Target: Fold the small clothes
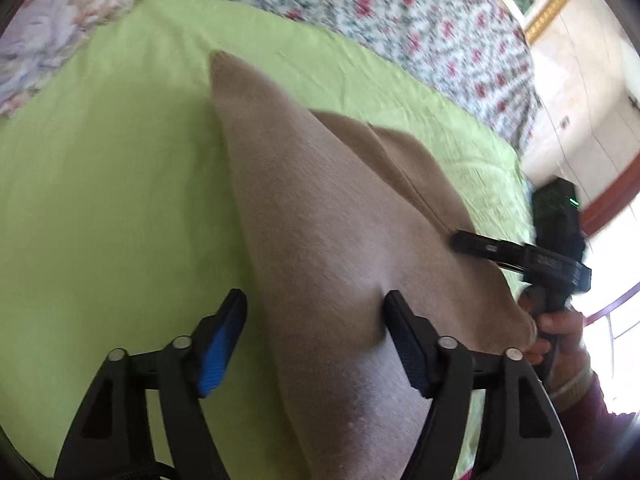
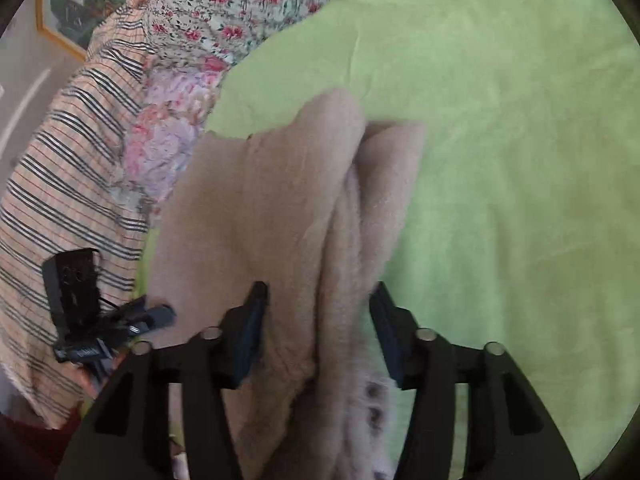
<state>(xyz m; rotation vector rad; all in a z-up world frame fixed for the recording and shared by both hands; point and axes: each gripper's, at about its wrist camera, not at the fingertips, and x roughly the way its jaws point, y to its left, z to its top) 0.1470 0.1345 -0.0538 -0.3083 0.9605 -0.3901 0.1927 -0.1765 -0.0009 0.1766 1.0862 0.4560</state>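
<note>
Hovering my left gripper (image 1: 316,320) and right gripper (image 2: 318,316), both with jaws apart, over the beige garment (image 1: 328,208), cloth between my pads unpinched, garment lying mid lime-green sheet (image 1: 100,200), floral bedspread (image 1: 420,20) beyond.

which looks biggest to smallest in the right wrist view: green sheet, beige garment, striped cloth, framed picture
1. green sheet
2. beige garment, though it lies nearer the camera, which inflates it
3. striped cloth
4. framed picture, farthest off and partly cut by the view's edge
</note>
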